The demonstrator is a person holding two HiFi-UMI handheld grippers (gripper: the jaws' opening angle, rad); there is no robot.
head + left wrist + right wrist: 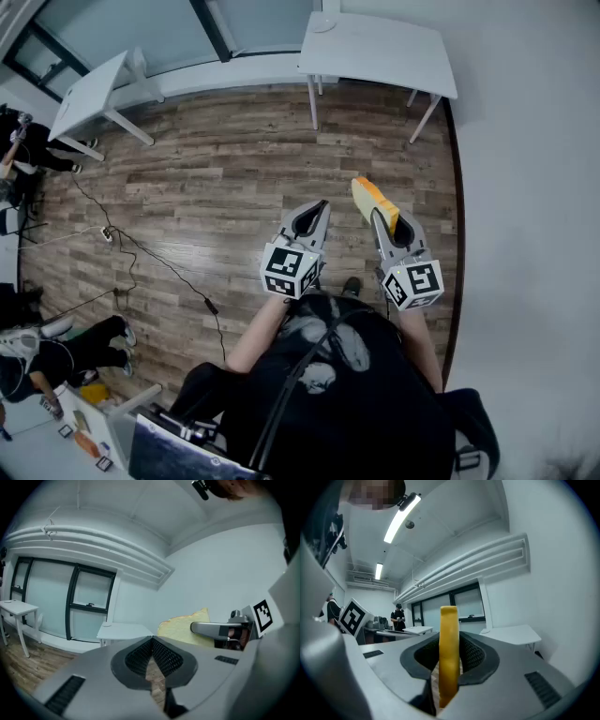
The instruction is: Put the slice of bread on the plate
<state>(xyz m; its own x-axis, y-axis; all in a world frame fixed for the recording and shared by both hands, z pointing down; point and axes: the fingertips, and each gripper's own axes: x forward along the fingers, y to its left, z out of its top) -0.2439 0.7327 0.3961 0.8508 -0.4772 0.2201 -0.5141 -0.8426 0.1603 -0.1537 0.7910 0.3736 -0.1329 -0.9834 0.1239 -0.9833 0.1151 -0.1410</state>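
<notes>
The right claw, facing the white worktop well ahead, pinches the slice of bread on edge, long axis upright. A small round thing there is likely the plate. The left claw is pressed together, empty.

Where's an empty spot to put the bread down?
The white table by the wall is mostly bare beyond a small round thing at its far corner. The wooden floor ahead is open. Crowded: black cables and people at left.
</notes>
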